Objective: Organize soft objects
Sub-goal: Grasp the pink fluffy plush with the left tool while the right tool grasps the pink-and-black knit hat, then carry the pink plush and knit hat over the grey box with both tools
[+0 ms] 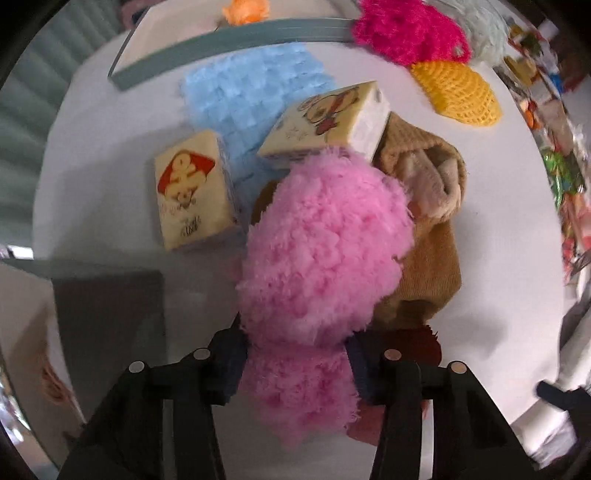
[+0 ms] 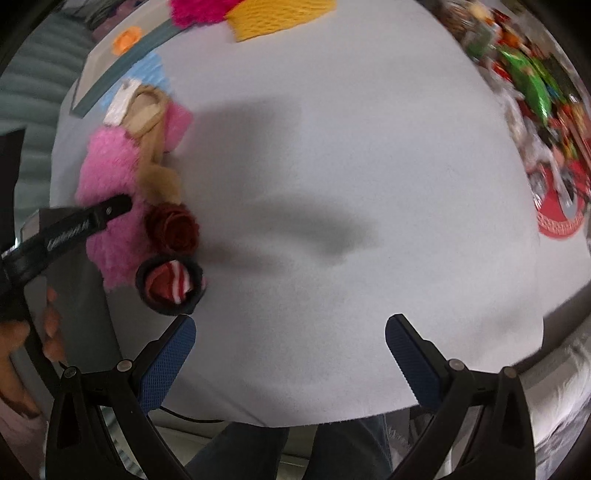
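- Pink and fluffy, the plush piece (image 1: 321, 251) filled the middle of the left wrist view, pinched at its near end by the left gripper (image 1: 295, 354), whose jaws were closed into the pile. The rest of it bulged forward beyond the fingertips.
- It looked very light and wholly soft, so I judged it would sag and squash rather than slip. A hold across a narrow waist, as here, seemed the sensible place.
- Ahead of the gripper and slightly right lay a tan knitted sock (image 1: 424, 229); ahead and left sat two tissue packs (image 1: 192, 192) with cartoon prints, on and beside a pale blue fuzzy cloth (image 1: 251, 96).
- Writing on the nearer pack was too blurred to read. Farther off to the right were a magenta shaggy piece (image 1: 406, 29) and a yellow knitted piece (image 1: 458, 92).
- Seen from the right wrist, the right gripper (image 2: 290, 332) hung with its blue-padded jaws wide apart over the bare white table (image 2: 351, 166), holding nothing.
- Just ahead of its left finger lay a rolled red-and-white sock with a dark cuff (image 2: 170, 284), and beyond that a dark red knitted roll (image 2: 173, 229), both small and soft, likely easy to nip across the middle.
- Far left in that view the left gripper's finger (image 2: 77, 225) bore white lettering, too smeared to make out.
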Available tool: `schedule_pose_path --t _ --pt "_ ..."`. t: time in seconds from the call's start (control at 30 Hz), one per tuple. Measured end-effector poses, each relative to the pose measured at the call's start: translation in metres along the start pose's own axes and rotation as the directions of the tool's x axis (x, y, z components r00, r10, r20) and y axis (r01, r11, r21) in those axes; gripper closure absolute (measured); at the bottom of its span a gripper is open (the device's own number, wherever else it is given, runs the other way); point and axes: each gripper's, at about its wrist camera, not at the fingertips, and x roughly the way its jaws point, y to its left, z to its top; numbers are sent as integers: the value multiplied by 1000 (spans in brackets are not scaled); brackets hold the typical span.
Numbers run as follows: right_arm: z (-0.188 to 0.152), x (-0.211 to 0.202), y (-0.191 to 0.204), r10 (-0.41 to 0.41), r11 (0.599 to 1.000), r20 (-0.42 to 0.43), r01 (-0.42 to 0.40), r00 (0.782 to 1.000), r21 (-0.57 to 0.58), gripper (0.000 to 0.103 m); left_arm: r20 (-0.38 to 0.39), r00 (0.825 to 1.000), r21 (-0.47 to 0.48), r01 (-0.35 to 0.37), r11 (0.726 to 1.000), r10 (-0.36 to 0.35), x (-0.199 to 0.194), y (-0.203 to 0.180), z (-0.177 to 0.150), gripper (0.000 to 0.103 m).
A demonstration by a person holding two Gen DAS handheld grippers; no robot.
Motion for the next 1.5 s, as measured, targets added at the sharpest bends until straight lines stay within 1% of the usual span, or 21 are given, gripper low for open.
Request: schedule_pose_path --t 0.07,0.13,0.27,0.37,0.43,0.5,0.53,0.6,0.73,0.9,1.03,1.1,1.17,1.23,1.27,1.3,1.5 --pt "0 6 14 13 998 -11 -14 1000 -56 0 7 1000 -10 20 1000 -19 -4 4 -3 60" --pt "0 15 31 40 994 -23 -42 999 -105 0 25 999 -17 24 1000 -24 -13 8 -6 60" --pt "4 34 67 86 981 -36 -91 996 -174 0 57 998 -53 39 998 -36 -36 20 -14 60" --pt "11 52 90 104 973 -57 -113 993 -199 0 64 997 -65 52 997 -47 -47 28 -19 60" --pt "14 63 99 114 973 -64 -125 991 -194 6 65 997 -62 51 997 -47 -51 29 -24 60" --pt "15 69 100 105 977 -77 -118 991 -177 56 69 996 -54 52 997 -48 -54 31 -29 60" --pt "15 70 98 101 980 -88 -114 991 -161 59 71 996 -51 54 997 -50 -55 30 -33 60" --pt "14 67 87 121 982 -106 -135 987 -130 69 73 995 -54 69 996 -65 -58 32 -41 60" --pt "3 49 66 105 982 -101 -119 989 -144 69 78 993 -44 97 994 -94 -67 26 -57 60" --pt "-11 21 36 98 989 -68 -105 993 -101 69 81 989 -29 125 992 -122 -84 22 -85 60" --pt "-18 2 33 81 992 -38 -84 996 -99 69 91 987 -38 138 990 -134 -97 26 -104 60" --pt "-24 -5 37 65 991 -19 -67 998 -115 69 108 985 -49 139 989 -133 -106 31 -112 60" --pt "-22 -12 45 34 987 11 -32 999 -155 69 128 983 -65 144 987 -135 -114 38 -118 60" --pt "-23 -23 62 15 980 48 -6 999 -201 69 153 980 -80 143 986 -130 -122 45 -122 60" --pt "-23 -26 64 15 976 57 -2 998 -216 69 169 977 -88 144 986 -128 -127 50 -124 60" --pt "-22 -31 79 16 973 66 0 998 -231 69 187 975 -99 141 985 -120 -132 55 -126 60" --pt "-15 -54 121 19 943 112 19 994 -332 69 271 959 -183 134 974 -81 -155 88 -139 60"
